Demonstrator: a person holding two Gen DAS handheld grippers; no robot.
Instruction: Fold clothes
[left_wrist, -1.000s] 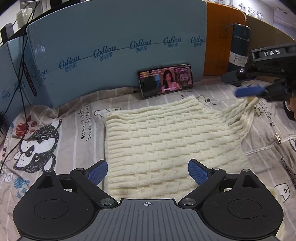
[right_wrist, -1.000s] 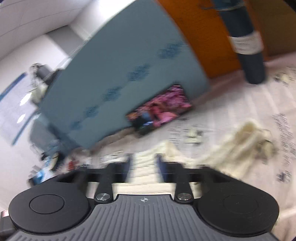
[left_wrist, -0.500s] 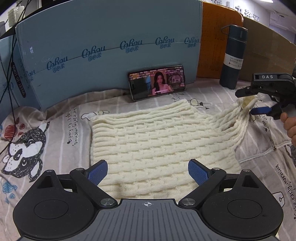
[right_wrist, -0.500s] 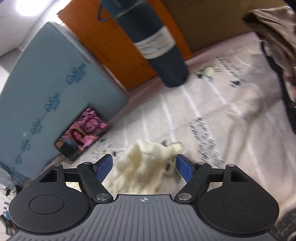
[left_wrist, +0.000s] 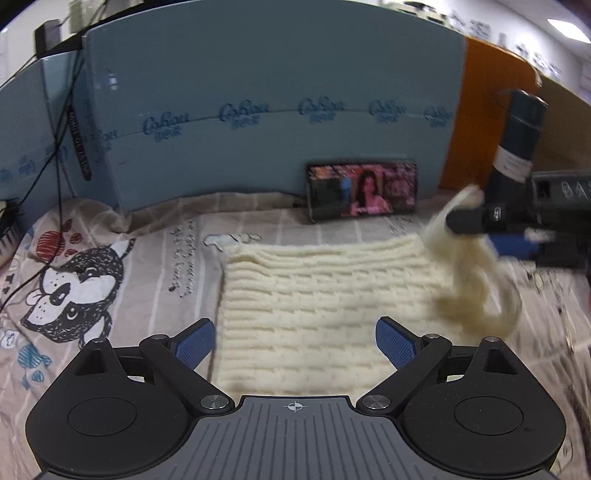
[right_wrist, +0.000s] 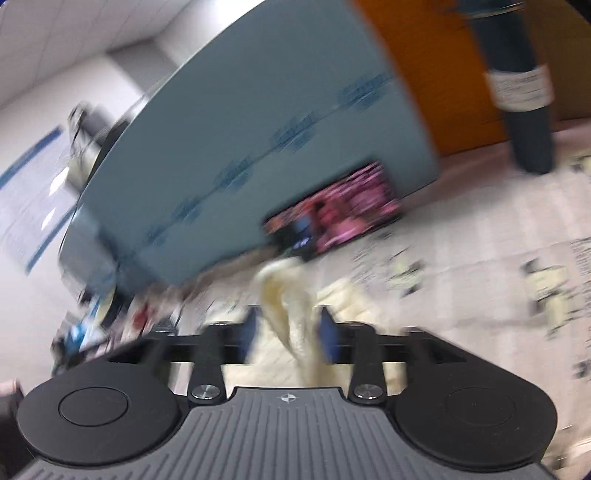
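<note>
Your cream cable-knit sweater (left_wrist: 314, 302) lies flat on the printed bedsheet (left_wrist: 155, 266); it looks soft, stretchy and floppy, so grip bunched edges or the sleeve cuff. Your right gripper (right_wrist: 286, 334) is pinched on the lifted sleeve (left_wrist: 469, 269). Your left gripper (left_wrist: 295, 341) hovers spread wide over the near hem, holding nothing.

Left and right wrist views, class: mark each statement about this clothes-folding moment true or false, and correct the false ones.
1. The right gripper is closed on a sleeve of the cream sweater. True.
2. The left gripper is clamped on the sweater's hem. False: its jaws stand wide open, holding nothing.
3. A phone with a lit screen leans against the blue panel. True.
4. The dark bottle lies on its side on the sweater. False: it stands upright beyond the sweater, by the orange board.
</note>
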